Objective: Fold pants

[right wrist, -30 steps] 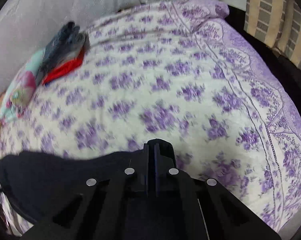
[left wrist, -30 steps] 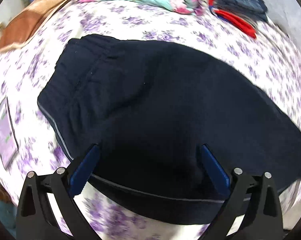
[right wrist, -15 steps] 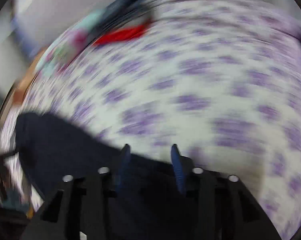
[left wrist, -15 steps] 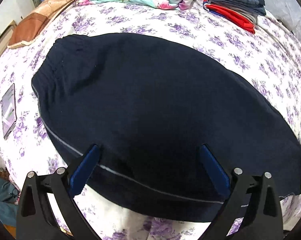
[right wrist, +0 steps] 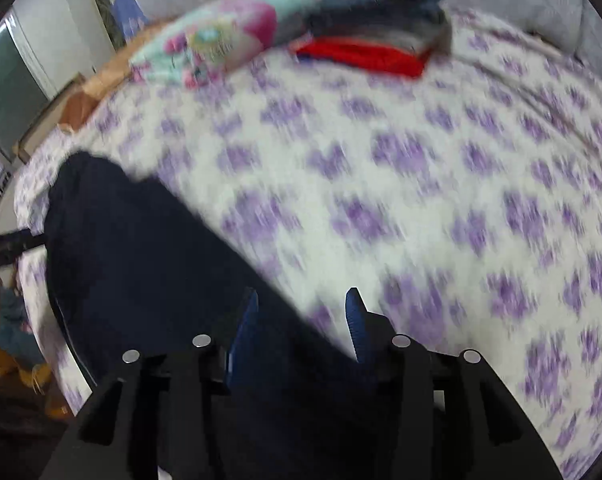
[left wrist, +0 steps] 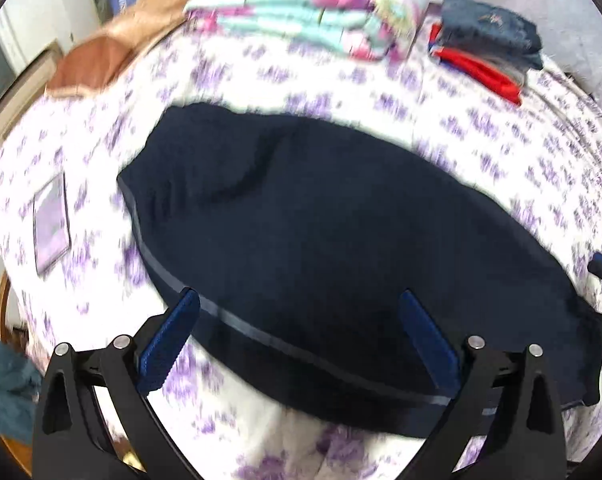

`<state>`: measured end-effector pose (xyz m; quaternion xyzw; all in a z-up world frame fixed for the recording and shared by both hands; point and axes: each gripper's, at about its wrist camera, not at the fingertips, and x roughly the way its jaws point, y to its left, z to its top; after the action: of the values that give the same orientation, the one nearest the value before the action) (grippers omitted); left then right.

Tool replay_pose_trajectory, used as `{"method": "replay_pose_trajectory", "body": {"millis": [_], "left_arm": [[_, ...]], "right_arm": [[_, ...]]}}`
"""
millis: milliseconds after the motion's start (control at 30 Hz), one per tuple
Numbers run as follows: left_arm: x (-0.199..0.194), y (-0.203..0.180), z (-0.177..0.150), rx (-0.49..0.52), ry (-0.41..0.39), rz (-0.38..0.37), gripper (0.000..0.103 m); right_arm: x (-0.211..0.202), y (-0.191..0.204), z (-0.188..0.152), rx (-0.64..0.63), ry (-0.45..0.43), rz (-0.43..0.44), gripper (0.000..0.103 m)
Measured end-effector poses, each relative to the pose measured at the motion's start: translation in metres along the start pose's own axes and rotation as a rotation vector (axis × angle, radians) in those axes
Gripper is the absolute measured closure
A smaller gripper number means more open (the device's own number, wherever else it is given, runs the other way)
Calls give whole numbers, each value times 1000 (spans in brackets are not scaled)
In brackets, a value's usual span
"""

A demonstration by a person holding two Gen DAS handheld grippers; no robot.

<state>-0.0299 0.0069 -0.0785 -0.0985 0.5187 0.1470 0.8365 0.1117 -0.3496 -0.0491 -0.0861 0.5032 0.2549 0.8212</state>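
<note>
Dark navy pants (left wrist: 321, 240) lie flat on the bed, waistband at the left, a thin grey stripe along the near edge. My left gripper (left wrist: 297, 294) hovers over that near edge, jaws wide open and holding nothing. In the right wrist view the pants (right wrist: 141, 260) run from the left down under my right gripper (right wrist: 303, 292). Its jaws are opening; the cloth's edge lies below them and the blue pads (right wrist: 355, 320) do not press on it. The picture is blurred by motion.
The bed sheet (right wrist: 421, 180) is white with purple flowers. At the far side lie a folded floral blanket (left wrist: 309, 12) and a stack of folded clothes (left wrist: 489, 44), blue on red. A flat phone-like slab (left wrist: 51, 224) lies at the left, a brown cloth (left wrist: 101, 68) beyond it.
My right gripper went from shut to apart, let go of the pants' end and swung round. The left gripper drew back and up, still open. The pants now lie smoother.
</note>
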Motion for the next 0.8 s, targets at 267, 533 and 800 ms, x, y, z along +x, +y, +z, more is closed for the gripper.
{"method": "replay_pose_trajectory", "body": {"millis": [267,533,800], "left_arm": [[35,-8,25,59,31,-42,6],[64,4,6,75,114,-73,6],[61,16,4,155,168,-176,6]], "right_arm": [[45,69,65,30,-14,125,57],[121,132,116,-2,101,124,57],[150,186,105,-258,290,156,92]]}}
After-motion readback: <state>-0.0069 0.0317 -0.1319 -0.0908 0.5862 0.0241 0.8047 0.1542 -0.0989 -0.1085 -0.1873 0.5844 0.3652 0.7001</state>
